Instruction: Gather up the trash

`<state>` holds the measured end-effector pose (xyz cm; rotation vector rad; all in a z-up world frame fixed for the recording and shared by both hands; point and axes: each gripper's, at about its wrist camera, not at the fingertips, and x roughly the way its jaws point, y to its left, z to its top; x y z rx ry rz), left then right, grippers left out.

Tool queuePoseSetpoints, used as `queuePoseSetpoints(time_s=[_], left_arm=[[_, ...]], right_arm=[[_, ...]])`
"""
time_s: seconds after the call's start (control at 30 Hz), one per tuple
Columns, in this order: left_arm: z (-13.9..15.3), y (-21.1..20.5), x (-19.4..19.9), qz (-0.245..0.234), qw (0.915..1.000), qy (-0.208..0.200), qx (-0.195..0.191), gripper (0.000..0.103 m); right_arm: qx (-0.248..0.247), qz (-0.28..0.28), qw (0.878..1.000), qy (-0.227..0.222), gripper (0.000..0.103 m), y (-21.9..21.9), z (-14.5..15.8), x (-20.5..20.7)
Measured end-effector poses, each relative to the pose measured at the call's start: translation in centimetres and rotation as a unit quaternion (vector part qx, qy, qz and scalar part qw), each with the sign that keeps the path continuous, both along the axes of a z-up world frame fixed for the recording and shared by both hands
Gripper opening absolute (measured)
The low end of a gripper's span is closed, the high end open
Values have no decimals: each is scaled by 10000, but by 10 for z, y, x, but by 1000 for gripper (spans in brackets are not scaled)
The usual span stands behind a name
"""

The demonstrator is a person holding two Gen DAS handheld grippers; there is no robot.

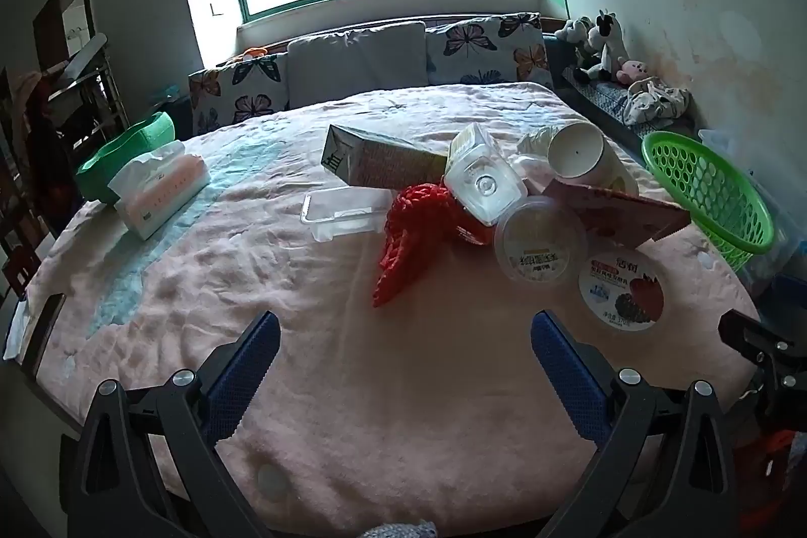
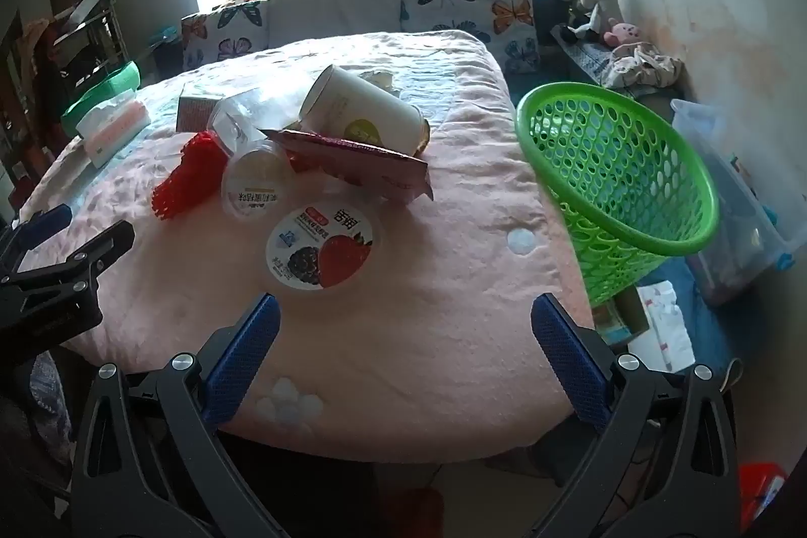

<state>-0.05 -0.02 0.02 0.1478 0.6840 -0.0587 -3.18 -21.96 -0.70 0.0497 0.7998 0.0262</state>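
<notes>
A pile of trash lies on the pink bed: a fruit-label cup lid [image 1: 624, 290] [image 2: 322, 253], a yellow-label cup [image 1: 539, 243] [image 2: 257, 181], red foam netting [image 1: 411, 230] [image 2: 187, 175], a carton [image 1: 376, 157], a clear bottle [image 1: 481, 177], a clear tray [image 1: 340, 213], a white paper cup [image 1: 580, 152] [image 2: 365, 109] and a pink wrapper [image 1: 618, 210] [image 2: 358, 162]. A green mesh basket [image 1: 708, 190] [image 2: 620, 180] stands at the bed's right edge. My left gripper [image 1: 406, 336] is open and empty, in front of the pile. My right gripper [image 2: 406, 321] is open and empty, just short of the fruit lid.
A tissue box [image 1: 159, 190] [image 2: 113, 124] and a green bowl [image 1: 126, 155] sit at the bed's left. Pillows [image 1: 358, 64] line the head. Plush toys [image 1: 602, 44] and a clear storage bin [image 2: 741, 195] stand along the right wall. Papers [image 2: 660, 326] lie on the floor.
</notes>
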Motion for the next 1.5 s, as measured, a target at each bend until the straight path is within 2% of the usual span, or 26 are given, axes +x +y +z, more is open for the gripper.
queuePoseSetpoints(time_s=[1.5], left_arm=[[8,-4,8,6,9999,24,-101,97]], right_arm=[[70,-95,9999,-40,99,-5,3,4]])
